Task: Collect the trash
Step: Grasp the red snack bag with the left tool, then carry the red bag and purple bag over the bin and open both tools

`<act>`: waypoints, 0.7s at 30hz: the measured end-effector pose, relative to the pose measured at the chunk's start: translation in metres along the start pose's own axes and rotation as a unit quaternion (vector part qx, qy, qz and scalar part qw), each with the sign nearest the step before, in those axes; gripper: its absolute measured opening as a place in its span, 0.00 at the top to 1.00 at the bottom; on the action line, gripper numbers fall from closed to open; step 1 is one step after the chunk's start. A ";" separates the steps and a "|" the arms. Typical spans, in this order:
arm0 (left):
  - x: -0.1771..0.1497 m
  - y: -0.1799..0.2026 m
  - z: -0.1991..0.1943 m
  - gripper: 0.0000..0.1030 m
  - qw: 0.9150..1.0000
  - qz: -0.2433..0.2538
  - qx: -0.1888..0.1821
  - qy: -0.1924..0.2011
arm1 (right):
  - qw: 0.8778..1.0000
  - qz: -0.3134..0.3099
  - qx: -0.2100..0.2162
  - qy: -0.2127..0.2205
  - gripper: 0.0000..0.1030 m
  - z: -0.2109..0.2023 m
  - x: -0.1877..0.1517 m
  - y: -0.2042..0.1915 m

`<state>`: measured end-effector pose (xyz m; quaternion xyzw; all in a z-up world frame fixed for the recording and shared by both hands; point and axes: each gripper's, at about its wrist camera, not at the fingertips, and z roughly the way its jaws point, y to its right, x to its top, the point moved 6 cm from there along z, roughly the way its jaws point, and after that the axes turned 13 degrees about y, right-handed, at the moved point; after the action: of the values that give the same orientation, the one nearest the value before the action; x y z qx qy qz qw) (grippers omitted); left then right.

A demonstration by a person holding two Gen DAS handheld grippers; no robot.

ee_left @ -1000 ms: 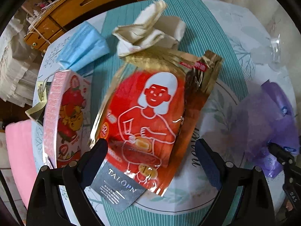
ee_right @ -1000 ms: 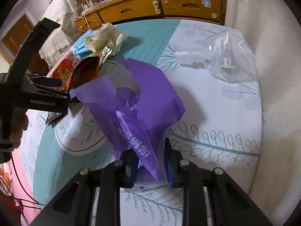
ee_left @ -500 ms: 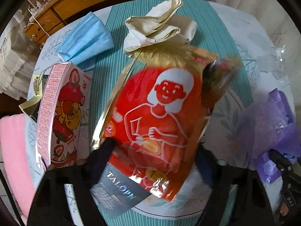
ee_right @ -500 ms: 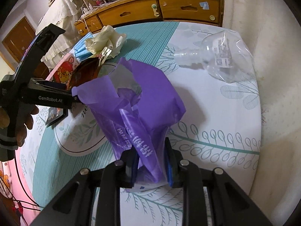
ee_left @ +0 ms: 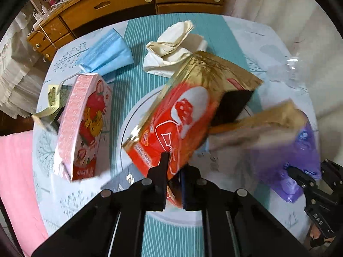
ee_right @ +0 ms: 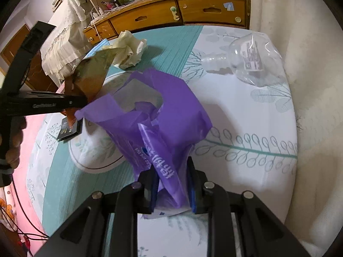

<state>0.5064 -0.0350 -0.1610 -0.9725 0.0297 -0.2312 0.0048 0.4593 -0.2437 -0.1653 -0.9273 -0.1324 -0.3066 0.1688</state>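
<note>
Wrapper [ee_left: 184, 126] pinched in the left gripper [ee_left: 173, 184], tilting right toward the purple bag [ee_right: 163, 126]; right gripper [ee_right: 171, 184] clamps it upright, mouth open.

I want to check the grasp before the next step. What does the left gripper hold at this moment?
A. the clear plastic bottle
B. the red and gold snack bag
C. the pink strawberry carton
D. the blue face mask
B: the left gripper is shut on the lower edge of the red and gold snack bag, which is lifted and tilted toward the purple bag; the other three things lie on the table untouched.
</note>
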 end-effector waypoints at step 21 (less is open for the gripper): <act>-0.159 -0.007 -0.212 0.93 0.991 0.025 -0.103 0.086 | 0.995 0.032 -0.070 0.062 0.83 -0.133 -0.077 -0.132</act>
<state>0.2701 -0.0177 -0.0430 -0.9431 0.0781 -0.3097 -0.0922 0.2834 -0.1875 -0.0814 -0.9199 -0.0697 -0.3665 0.1209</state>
